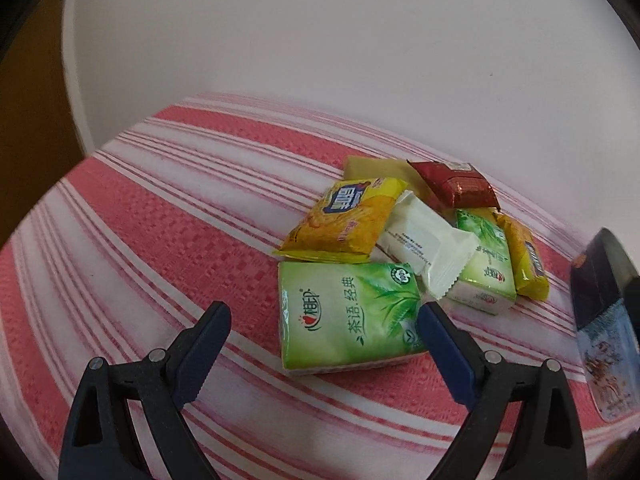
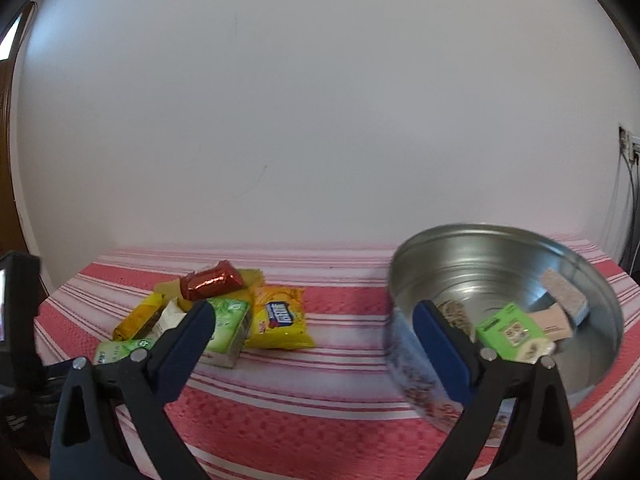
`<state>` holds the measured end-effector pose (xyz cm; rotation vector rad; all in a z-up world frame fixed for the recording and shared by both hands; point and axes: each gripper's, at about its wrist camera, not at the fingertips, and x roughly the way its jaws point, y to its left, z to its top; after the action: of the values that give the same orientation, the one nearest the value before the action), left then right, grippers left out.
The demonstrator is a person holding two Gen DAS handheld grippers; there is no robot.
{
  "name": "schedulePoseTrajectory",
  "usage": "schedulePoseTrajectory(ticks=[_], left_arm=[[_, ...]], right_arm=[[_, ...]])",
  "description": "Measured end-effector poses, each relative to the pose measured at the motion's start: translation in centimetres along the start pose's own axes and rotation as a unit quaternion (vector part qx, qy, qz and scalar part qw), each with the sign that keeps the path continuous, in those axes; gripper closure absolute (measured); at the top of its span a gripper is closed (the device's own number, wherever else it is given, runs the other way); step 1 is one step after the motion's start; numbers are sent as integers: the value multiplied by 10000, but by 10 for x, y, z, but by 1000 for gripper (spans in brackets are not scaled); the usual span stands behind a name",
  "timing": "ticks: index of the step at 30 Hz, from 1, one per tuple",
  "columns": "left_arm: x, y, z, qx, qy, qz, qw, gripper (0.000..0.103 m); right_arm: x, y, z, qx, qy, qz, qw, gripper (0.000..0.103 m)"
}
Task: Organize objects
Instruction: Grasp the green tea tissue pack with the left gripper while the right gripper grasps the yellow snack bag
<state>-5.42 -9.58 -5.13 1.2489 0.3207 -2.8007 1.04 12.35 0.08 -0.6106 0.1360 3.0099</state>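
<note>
A heap of small packets lies on the red-and-white striped cloth [image 1: 160, 240]. Nearest is a green tissue pack [image 1: 344, 316], then a yellow snack bag [image 1: 344, 220], a white wrapper [image 1: 424, 244], a second green pack [image 1: 488, 260] and a red foil packet [image 1: 460, 188]. My left gripper [image 1: 324, 320] is open just in front of the nearest green pack, its right finger touching the pack's edge. In the right wrist view the round metal tin [image 2: 600, 300] holds a green pack [image 2: 508, 328] and other packets. My right gripper [image 2: 312, 320] is open, empty, its right finger over the tin's near rim.
The tin's printed side [image 1: 600, 340] shows at the right edge of the left wrist view. A white wall [image 2: 320, 120] stands right behind the table. The left gripper's black body [image 2: 20, 340] fills the left edge of the right wrist view. Cables [image 2: 632, 200] hang at the far right.
</note>
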Motion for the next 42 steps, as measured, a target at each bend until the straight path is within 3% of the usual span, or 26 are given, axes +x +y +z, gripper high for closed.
schedulePoseTrajectory(ticks=[4, 7, 10, 14, 18, 20, 21, 22, 28, 33, 36, 39, 42], left_arm=[[5, 11, 2, 50, 166, -398, 9991, 7], [6, 15, 4, -81, 254, -500, 9984, 7], [3, 5, 2, 107, 267, -609, 9977, 7], [6, -6, 1, 391, 246, -321, 9984, 7], [11, -6, 2, 392, 263, 56, 9989, 7], [11, -5, 2, 378, 246, 133, 9989, 12], [10, -5, 2, 370, 196, 154, 9990, 26], [10, -3, 3, 371, 160, 153, 9991, 30], [11, -1, 5, 263, 133, 40, 9996, 30], [-3, -3, 9, 254, -164, -156, 9994, 30], [-9, -4, 11, 167, -223, -517, 9983, 30], [-13, -8, 9, 273, -400, -582, 9971, 30], [-32, -24, 2, 405, -740, -605, 9946, 30]], right_arm=[[17, 5, 2, 18, 283, 105, 9995, 4], [28, 8, 1, 22, 493, 198, 9986, 4], [37, 12, 2, 21, 653, 257, 9975, 4], [53, 18, 5, -51, 733, 247, 9970, 5], [70, 24, 7, -109, 998, 251, 9946, 13], [81, 25, 7, -84, 1178, 230, 9927, 13], [87, 24, 8, -54, 1282, 239, 9914, 13], [94, 23, 7, 5, 1430, 233, 9895, 13], [130, 19, 4, 207, 2060, 221, 9781, 22], [144, 13, 4, 421, 2180, 370, 9743, 22], [147, 3, 1, 697, 2264, 619, 9696, 23], [145, -2, 1, 683, 2258, 698, 9693, 32], [138, 2, 0, 502, 2301, 573, 9702, 50]])
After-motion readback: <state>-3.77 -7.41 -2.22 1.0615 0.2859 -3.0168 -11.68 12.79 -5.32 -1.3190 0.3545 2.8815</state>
